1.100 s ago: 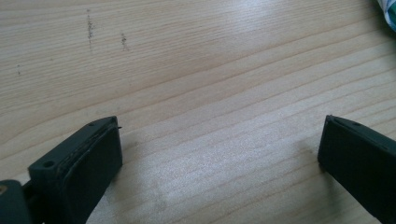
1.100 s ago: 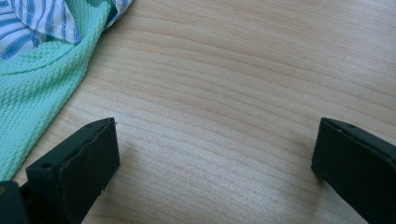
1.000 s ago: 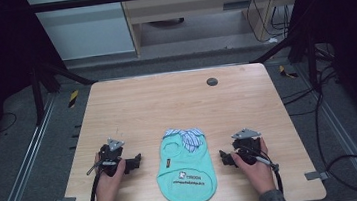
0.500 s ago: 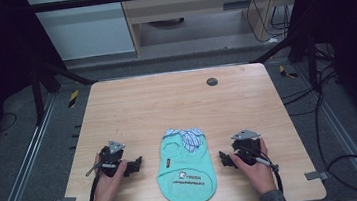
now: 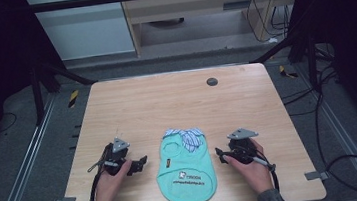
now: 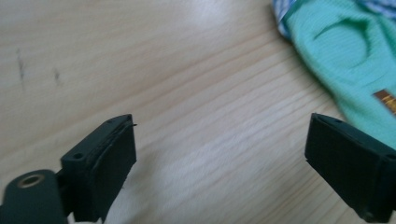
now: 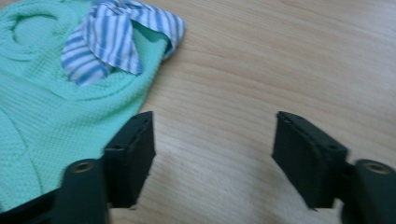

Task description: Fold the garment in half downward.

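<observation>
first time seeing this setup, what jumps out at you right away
A small mint-green garment with a blue-striped collar lies flat near the front edge of the wooden table. The left gripper and right gripper flank it, jaws open on nothing, having just been closing.

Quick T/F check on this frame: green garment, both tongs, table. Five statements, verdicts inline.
1. The green garment lies flat on the table between the two tongs. True.
2. The left tongs grip the garment. False: their jaws stand open over bare wood, garment beside them.
3. A blue-striped collar sits at the garment's far end. True.
4. The right tongs are shut. False: their jaws, which have just been closing, stand apart with nothing between them.
5. A red cup stands on the table. False: apart from the garment there is a small dark disc.
</observation>
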### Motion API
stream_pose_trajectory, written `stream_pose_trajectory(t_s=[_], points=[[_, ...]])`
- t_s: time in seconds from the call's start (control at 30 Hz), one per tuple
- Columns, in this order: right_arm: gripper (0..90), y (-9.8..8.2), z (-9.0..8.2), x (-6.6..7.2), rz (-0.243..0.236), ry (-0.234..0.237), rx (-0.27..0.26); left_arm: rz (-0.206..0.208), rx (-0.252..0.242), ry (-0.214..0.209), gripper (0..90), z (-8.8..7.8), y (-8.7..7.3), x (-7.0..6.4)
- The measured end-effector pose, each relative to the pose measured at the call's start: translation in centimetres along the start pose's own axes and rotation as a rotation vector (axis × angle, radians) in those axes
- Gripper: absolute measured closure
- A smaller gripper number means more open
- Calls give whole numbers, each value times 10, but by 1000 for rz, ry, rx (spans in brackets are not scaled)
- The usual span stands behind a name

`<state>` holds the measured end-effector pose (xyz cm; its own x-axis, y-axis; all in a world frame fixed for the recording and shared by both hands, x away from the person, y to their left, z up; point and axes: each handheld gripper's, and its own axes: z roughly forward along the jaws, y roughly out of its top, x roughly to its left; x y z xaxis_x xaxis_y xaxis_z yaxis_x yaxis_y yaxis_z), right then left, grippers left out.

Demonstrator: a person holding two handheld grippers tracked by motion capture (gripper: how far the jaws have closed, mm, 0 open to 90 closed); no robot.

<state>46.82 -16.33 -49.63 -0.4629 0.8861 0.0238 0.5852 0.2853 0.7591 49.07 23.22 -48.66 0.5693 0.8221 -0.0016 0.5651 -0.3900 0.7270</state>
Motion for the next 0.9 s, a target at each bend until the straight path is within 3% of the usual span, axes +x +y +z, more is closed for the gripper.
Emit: stream_pose_trajectory(t_s=[0.1,0.13,0.4,0.47,0.53,0.73,0.8,0.87,0.9], points=[[455,15,5,3,-30,35,20,8,5,-53,130,10,23,-3],[455,15,5,3,-30,35,20,8,5,-53,134,10,23,-3],[673,52,23,10,-99,91,43,103,34,-75,245,31,83,-15],[701,67,31,11,-119,96,59,99,45,-83,310,39,92,-15],[709,77,37,10,-114,102,65,70,41,-107,355,51,106,-16],[705,99,60,8,-128,126,101,91,75,-105,445,72,121,-18],[700,100,62,7,-127,130,107,89,76,-112,454,75,120,-18],[666,100,71,7,-133,138,136,102,121,-135,475,82,115,-17],[666,100,71,7,-133,138,136,102,121,-135,475,82,115,-17]])
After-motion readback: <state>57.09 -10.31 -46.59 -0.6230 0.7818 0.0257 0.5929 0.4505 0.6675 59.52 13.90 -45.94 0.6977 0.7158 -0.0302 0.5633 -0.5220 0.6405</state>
